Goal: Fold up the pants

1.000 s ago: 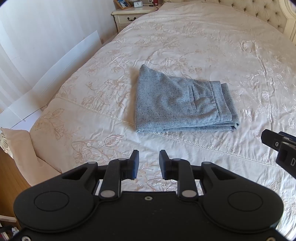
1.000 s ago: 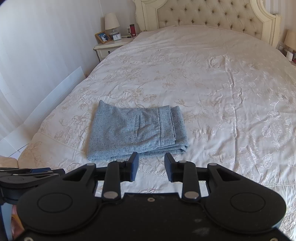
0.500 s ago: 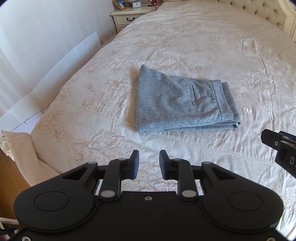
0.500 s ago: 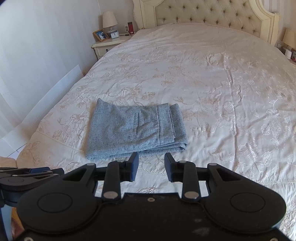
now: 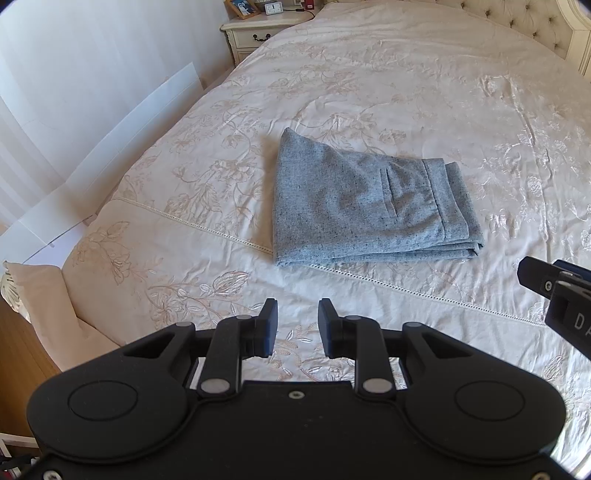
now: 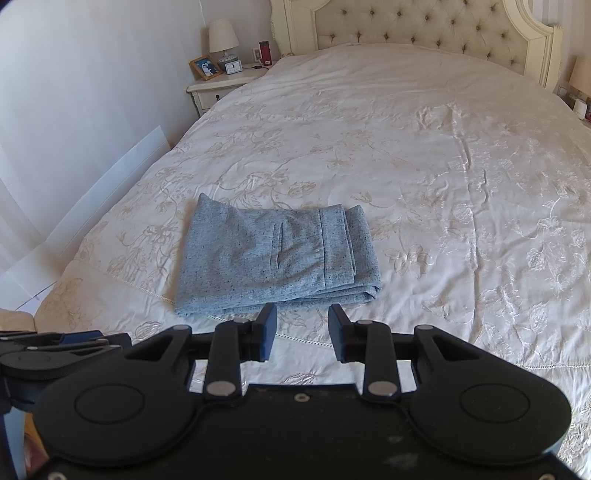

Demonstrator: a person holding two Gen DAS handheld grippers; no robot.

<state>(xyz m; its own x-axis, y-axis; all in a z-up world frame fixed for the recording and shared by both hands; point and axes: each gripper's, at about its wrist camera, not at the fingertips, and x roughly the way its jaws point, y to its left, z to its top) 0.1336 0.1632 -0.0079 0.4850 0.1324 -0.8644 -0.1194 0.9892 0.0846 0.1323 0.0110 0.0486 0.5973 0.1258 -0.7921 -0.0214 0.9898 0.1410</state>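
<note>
where the embroidered bedspread (image 6: 424, 155) meets the headboard (image 6: 417, 26), both grippers' fingers (image 5: 266, 325) gape, empty.

Flecked woven pants (image 5: 362, 206), satiny embroidered bedspread (image 5: 406, 92)

Left wrist view looked steeply down from the bed's foot, over its own fingers (image 5: 269, 325), close to the bedspread (image 5: 369, 92). Right wrist view sat just beside it, tilted less, reaching the headboard (image 6: 417, 27). Both shared the folded pants (image 5: 369, 206), nightstand (image 6: 221, 88) and bedspread.
</note>
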